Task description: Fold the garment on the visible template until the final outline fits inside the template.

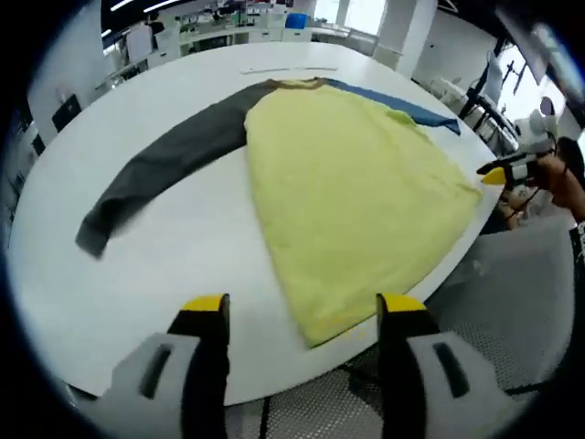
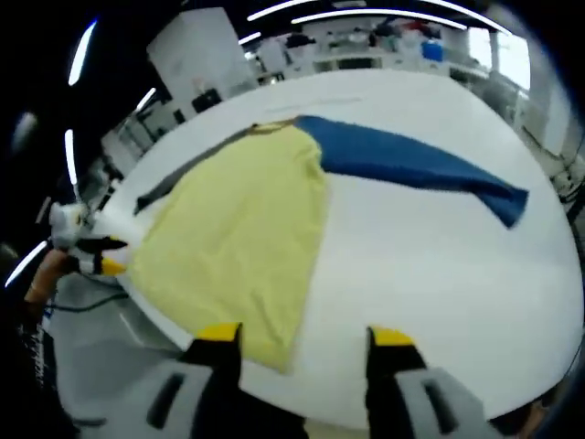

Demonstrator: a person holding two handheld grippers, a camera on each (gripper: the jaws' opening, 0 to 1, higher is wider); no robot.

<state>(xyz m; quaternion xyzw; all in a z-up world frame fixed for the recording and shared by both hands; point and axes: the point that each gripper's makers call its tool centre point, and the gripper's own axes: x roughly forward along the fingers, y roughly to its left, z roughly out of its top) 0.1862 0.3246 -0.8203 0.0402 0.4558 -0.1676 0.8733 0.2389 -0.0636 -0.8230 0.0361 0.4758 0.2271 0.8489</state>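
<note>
The shirt (image 1: 352, 197) lies flat on the white table (image 1: 183, 247). Its body is pale yellow, one sleeve (image 1: 164, 169) is dark grey and the other sleeve (image 2: 411, 165) is blue. Both sleeves are stretched out to the sides, and the hem of the shirt reaches the near edge of the table.

In the left gripper view the blue sleeve is mostly hidden behind the yellow body. In the right gripper view the grey sleeve shows only as a thin dark strip beside the yellow cloth. I cannot make out any template outline on the table. The room behind is blurred.

The left gripper (image 1: 302, 306) hangs above the near edge of the table, its jaws spread apart and holding nothing. The right gripper (image 2: 297, 334) hovers over the hem in the same way, jaws also spread and empty.
</note>
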